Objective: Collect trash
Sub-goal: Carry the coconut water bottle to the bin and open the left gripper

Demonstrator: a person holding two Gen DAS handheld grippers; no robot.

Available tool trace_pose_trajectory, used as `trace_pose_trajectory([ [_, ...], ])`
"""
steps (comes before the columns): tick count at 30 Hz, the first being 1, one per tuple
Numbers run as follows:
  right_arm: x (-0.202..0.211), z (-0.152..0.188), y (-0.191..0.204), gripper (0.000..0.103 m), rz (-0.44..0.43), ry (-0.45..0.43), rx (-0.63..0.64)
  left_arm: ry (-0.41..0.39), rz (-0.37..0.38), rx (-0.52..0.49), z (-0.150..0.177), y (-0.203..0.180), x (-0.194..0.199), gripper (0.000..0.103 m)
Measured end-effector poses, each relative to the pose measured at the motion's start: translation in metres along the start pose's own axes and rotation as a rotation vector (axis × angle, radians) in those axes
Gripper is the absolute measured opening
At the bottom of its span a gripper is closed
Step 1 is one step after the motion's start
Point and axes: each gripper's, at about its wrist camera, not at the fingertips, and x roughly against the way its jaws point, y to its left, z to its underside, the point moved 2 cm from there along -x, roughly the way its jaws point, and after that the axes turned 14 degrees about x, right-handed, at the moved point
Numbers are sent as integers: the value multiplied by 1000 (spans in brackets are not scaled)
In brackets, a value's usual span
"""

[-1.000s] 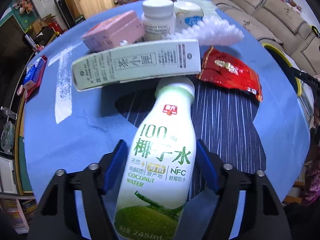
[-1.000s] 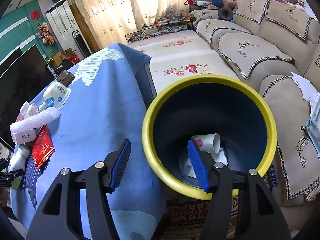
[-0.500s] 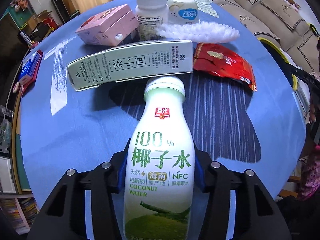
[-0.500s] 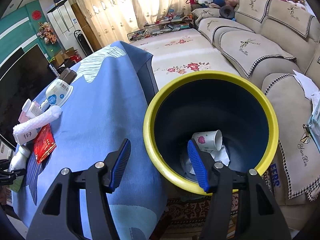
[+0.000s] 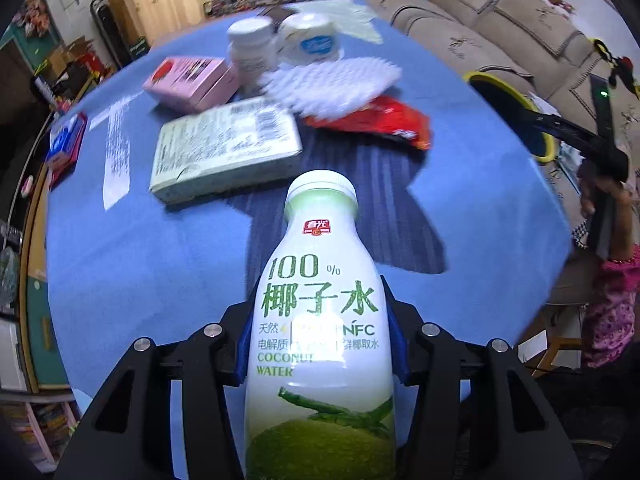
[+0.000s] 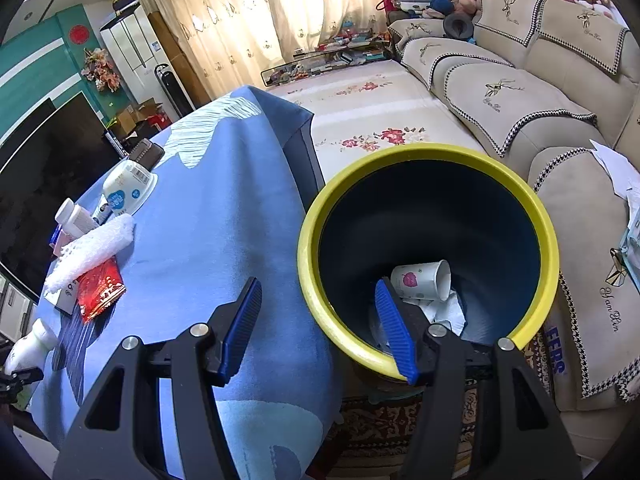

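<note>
A white coconut water bottle (image 5: pixel 320 240) with green print stands out from my left gripper (image 5: pixel 320 292), whose blue pads press on both sides of its body; it hangs above the blue tablecloth (image 5: pixel 120 260). The same bottle (image 6: pixel 28 344) shows at the far left of the right wrist view. My right gripper (image 6: pixel 317 282) is open and holds nothing, its jaws astride the near rim of the yellow-rimmed bin (image 6: pixel 420 152). One finger is over the table's edge, the other over the bin's mouth. A paper cup (image 6: pixel 420 280) and crumpled tissue (image 6: pixel 444 312) lie inside.
Behind the bottle lie a pale green carton (image 5: pixel 224 148), a red wrapper (image 5: pixel 376 120), white foam netting (image 5: pixel 332 88), a pink box (image 5: pixel 188 84), a pill bottle (image 5: pixel 252 48) and a yoghurt cup (image 5: pixel 312 44). The bin (image 5: pixel 476 78) stands off the table's right side, beside a sofa (image 6: pixel 520 92).
The left jaws closed onto the bottle, then lifted it off the cloth and drew back from the carton. The right gripper has stayed over the bin's rim.
</note>
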Motion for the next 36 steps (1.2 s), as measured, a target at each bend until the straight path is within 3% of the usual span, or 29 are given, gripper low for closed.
trace_pose_trajectory([
  [8, 13, 5, -13, 56, 7, -26, -22, -54, 52, -110, -20, -53, 21, 51],
  [17, 33, 18, -54, 56, 68, -50, -98, -103, 180, -312, -72, -158, 19, 51],
  [25, 47, 33, -96, 56, 140, -46, -154, -39, 266, -399, -128, -266, -37, 51],
  [36, 56, 52, -135, 56, 164, -45, -225, 60, 272, -397, -173, -373, -137, 51],
])
